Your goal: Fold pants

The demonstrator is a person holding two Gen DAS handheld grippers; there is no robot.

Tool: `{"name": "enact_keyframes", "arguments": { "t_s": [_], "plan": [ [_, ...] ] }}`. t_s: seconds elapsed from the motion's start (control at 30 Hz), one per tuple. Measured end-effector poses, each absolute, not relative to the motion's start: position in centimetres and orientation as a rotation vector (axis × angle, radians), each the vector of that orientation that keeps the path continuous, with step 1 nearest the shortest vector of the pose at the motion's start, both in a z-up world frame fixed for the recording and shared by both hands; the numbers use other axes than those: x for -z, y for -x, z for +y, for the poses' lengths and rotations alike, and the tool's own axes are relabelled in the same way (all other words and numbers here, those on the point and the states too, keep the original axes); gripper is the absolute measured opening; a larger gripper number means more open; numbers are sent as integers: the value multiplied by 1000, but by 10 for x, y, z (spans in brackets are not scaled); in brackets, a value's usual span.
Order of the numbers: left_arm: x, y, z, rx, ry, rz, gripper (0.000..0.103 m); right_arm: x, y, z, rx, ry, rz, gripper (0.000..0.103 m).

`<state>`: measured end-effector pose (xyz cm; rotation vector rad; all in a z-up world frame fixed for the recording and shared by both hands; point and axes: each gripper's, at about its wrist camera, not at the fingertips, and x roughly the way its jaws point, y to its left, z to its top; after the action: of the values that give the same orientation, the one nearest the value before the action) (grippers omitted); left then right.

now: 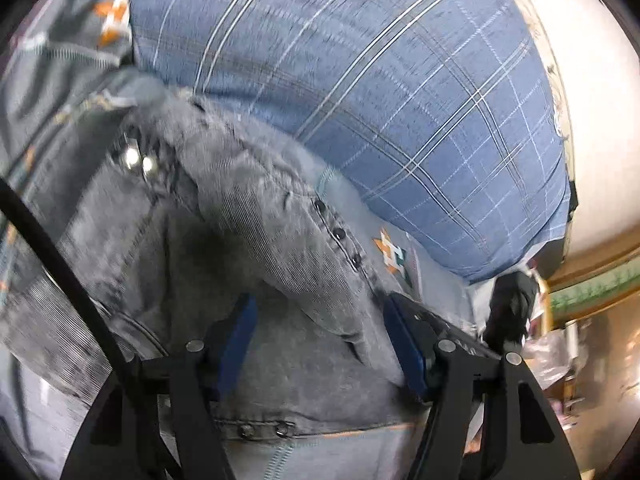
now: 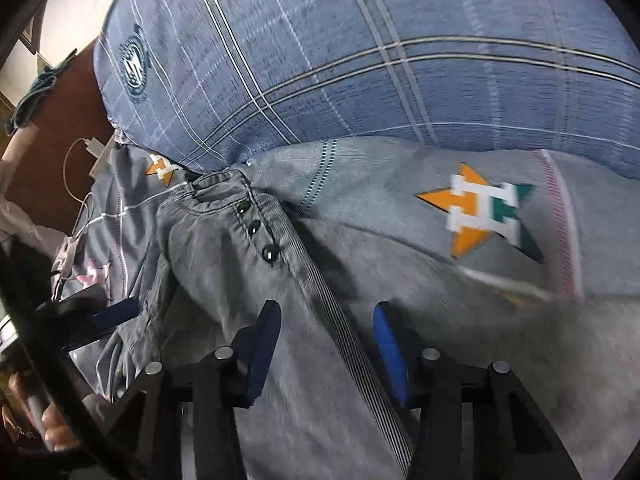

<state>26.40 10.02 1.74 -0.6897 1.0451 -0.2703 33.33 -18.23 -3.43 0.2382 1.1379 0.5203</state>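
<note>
Two tools work one garment, and the relation that counts is how the pants' length runs against them. Largest in view, the bed is covered by a grey sheet (image 2: 500,320) printed with orange-and-green stars, with a blue plaid pillow (image 2: 380,60) filling the far side from ten to two o'clock. On the sheet lie the pants (image 2: 208,264), grey corduroy, bunched rather than flat. In the right wrist view their buttoned waistband sits at about eleven o'clock and the cloth runs back toward six, so the long axis lies roughly along the right tool's (image 2: 326,344) reach, slightly left of it. That tool is spread wide, gripping nothing, its left finger over the pants' edge and its right finger over bare sheet.

The left tool (image 1: 320,344) is nearer the bulk: it is also spread, gripping nothing, with a raised fold of corduroy between its fingers. Contact cannot be told. Three dark buttons (image 1: 338,234) trail toward one o'clock from it.

By my reading, the left tool is better placed to close first.
</note>
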Motion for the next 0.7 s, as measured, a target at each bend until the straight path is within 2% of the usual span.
{"name": "enact_keyframes", "arguments": {
  "t_s": [0.03, 0.07, 0.1, 0.33, 0.6, 0.7],
  "plan": [
    [-19, -263, 101, 267, 686, 1044, 67, 38, -338, -178, -527, -230, 1149, 38],
    [-18, -264, 102, 270, 696, 1046, 67, 43, -340, -172, -526, -217, 1164, 10],
    [-16, -266, 102, 273, 708, 1050, 67, 44, -339, -167, -540, -217, 1176, 5],
    [-14, -269, 106, 259, 720, 1047, 67, 6, -256, -158, -546, -149, 995, 3],
    [-13, -270, 99, 260, 669, 1042, 67, 33, -222, -126, -668, -16, 1074, 4],
    [-10, -273, 99, 248, 677, 1050, 67, 36, -224, -133, -714, -70, 1086, 7]
  ]
}}
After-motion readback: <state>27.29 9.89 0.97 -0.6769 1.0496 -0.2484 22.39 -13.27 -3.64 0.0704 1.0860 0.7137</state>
